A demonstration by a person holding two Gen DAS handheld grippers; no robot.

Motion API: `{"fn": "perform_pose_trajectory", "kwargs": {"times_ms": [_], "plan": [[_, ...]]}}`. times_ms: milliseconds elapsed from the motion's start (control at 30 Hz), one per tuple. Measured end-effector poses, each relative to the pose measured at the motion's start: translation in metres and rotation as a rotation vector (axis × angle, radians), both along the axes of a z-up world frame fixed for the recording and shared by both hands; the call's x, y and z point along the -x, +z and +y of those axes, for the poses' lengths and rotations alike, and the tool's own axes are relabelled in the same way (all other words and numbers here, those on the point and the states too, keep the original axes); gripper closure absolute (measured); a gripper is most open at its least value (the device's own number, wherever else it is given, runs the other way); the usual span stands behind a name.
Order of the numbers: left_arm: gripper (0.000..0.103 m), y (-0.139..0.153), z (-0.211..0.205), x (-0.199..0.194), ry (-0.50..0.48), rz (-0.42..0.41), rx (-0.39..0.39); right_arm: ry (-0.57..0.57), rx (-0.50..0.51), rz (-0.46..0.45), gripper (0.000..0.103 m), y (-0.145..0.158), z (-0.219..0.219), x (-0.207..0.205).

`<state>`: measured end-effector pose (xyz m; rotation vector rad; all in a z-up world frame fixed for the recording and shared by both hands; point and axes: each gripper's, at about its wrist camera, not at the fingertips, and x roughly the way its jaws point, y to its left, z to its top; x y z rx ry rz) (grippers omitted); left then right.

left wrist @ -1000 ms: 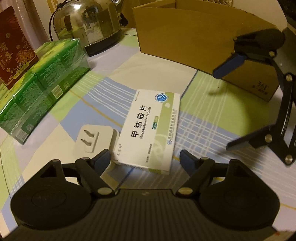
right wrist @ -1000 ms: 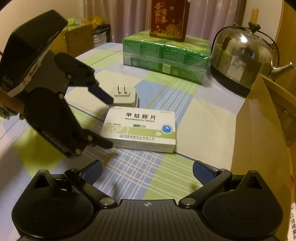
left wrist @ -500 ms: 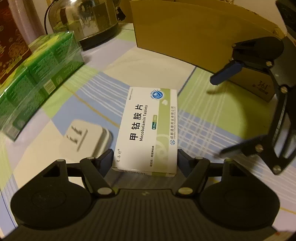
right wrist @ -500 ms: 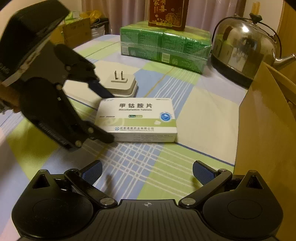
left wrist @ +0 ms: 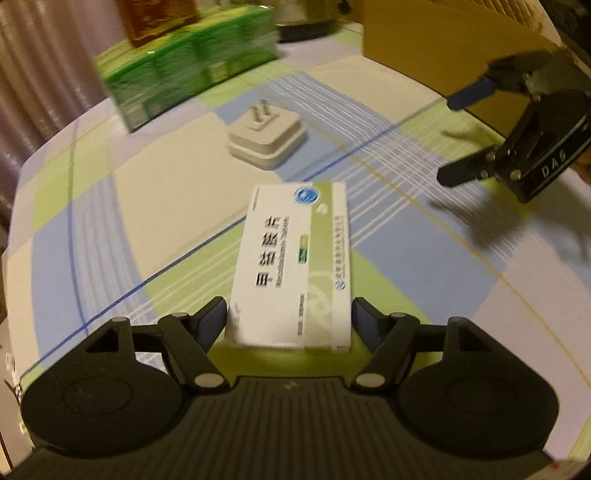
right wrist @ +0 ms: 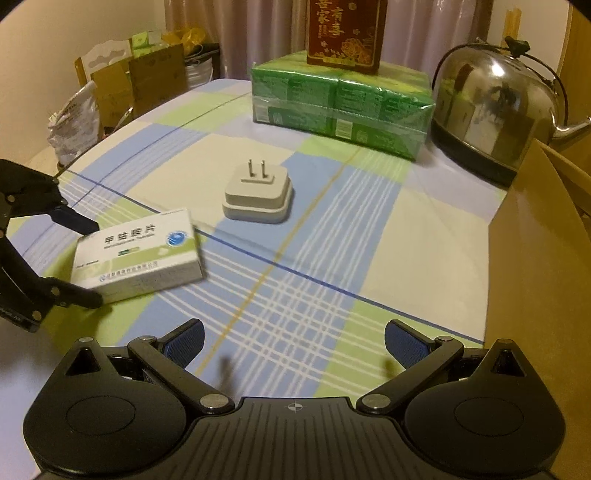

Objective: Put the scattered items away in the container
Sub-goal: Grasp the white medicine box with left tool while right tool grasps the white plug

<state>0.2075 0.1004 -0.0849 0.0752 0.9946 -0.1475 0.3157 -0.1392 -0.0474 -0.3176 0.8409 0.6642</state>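
A white and green tablet box (left wrist: 295,266) sits between the pads of my left gripper (left wrist: 290,314), which press on its near end while the jaws ease open. From the right wrist view, the tablet box (right wrist: 140,254) is at the left, tilted slightly over the checked cloth, with my left gripper (right wrist: 92,262) on it. A white plug adapter (right wrist: 258,195) lies prongs up in the middle of the table, apart from the box. My right gripper (right wrist: 293,339) is open and empty, beside the brown cardboard container (right wrist: 535,258). In the left wrist view, the right gripper (left wrist: 448,140) hovers before the container (left wrist: 424,48).
A shrink-wrapped block of green packs (right wrist: 340,103) stands at the back with a red box (right wrist: 345,33) on top. A steel kettle (right wrist: 491,110) is at the back right. Bags and cartons (right wrist: 140,81) stand beyond the table's left edge.
My left gripper closed on the tablet box and carried it left, away from the plug adapter. The box now sits farther from the cardboard container. The right gripper stayed put.
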Motion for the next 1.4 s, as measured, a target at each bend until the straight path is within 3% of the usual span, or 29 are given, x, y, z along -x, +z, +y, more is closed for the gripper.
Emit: {"fn": "perform_pose_trajectory", "kwargs": {"times_ms": [233,300,467,767,1000,1200,1300,1400], "plan": [[0.026,-0.003,0.003,-0.019,0.047,0.001,0.019,-0.014,-0.010,0.004,0.002,0.000,0.013,-0.007],[0.033,-0.007,0.004,-0.022,0.054,0.014,0.039,-0.019,-0.015,0.006,0.002,-0.001,0.017,-0.010],[0.033,-0.005,0.014,-0.015,0.105,-0.003,0.088,-0.035,-0.062,0.007,0.002,-0.003,0.028,-0.021],[0.034,-0.003,0.049,-0.004,0.330,-0.030,0.074,-0.084,-0.146,-0.011,0.002,-0.017,0.069,-0.055],[0.034,-0.010,0.058,-0.006,0.375,-0.039,0.107,-0.095,-0.149,-0.021,0.003,-0.033,0.096,-0.080],[0.029,-0.017,0.057,-0.009,0.387,-0.047,0.108,-0.103,-0.138,-0.040,0.017,-0.036,0.105,-0.092],[0.029,-0.017,0.057,-0.011,0.394,-0.049,0.108,-0.097,-0.104,-0.070,0.038,-0.035,0.110,-0.090],[0.035,-0.015,0.057,-0.013,0.389,-0.045,0.105,-0.081,-0.095,-0.057,0.041,-0.033,0.111,-0.086]]}}
